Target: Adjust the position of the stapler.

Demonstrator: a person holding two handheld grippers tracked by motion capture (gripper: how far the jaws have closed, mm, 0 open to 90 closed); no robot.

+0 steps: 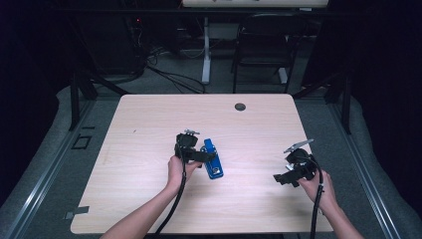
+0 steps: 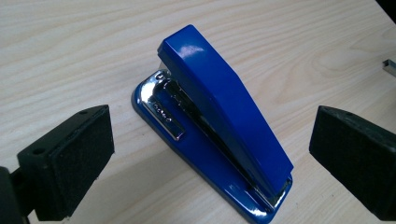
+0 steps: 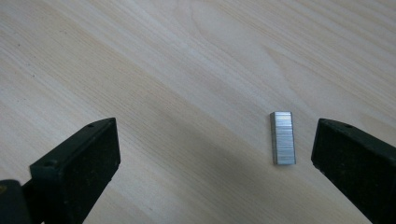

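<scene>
While our left gripper (image 2: pixel 210 154) hangs spread around the blue stapler (image 2: pixel 215 126), our right gripper (image 3: pixel 215 163), also spread, frames a staple strip (image 3: pixel 282 137) near one jaw.

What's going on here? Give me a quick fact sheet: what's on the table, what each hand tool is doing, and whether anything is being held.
Surface: light wooden table
Main object: blue stapler, lying closed on the table, metal parts showing under its top
Second object: strip of staples, lying flat on the wood
Left gripper: open, jaws standing either side of the stapler, not touching it
Right gripper: open, over the table, the staple strip close to one jaw
Held: nothing by either gripper
Behind the table: a dark chair and floor cables
</scene>
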